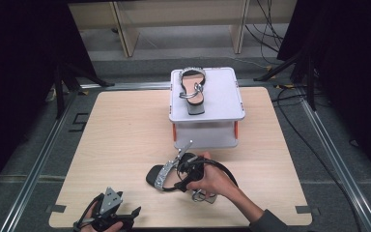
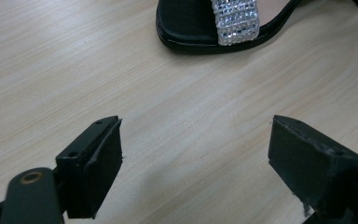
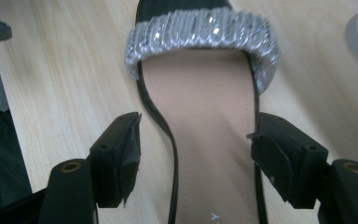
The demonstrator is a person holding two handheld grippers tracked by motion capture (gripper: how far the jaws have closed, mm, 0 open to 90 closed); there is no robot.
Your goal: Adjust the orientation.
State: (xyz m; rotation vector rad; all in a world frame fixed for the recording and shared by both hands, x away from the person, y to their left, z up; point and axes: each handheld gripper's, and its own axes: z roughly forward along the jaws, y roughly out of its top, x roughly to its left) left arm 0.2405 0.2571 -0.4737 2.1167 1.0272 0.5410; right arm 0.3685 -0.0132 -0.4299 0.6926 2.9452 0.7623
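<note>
Sandal, black-soled with a beige insole and a silver rhinestone toe strap [image 3: 200,32], lying flat on the pale wood-grain counter [image 1: 121,140] near its front edge, toe toward the person's left. Its mate, a matching black and silver sandal [image 1: 193,89], rests on top of the grey two-tier plastic stand [image 1: 222,96] at the far side of the counter. The right tongs [image 3: 196,154] are released, their jaws spread to either side of the sole's narrow waist just behind the strap and not clamped on it. The left tongs [image 2: 196,154] are likewise released, hovering over bare counter with nothing between the jaws, the sandal's toe just ahead of them. Judged from its build, the shoe should be light, with a fairly stiff, thin sole that offers firm edges for a pinch across the waist. The strap looks soft and would yield and swing under load; its stones may be scuffed or dislodged by hard jaws, so the sole edge seems the safer hold.
</note>
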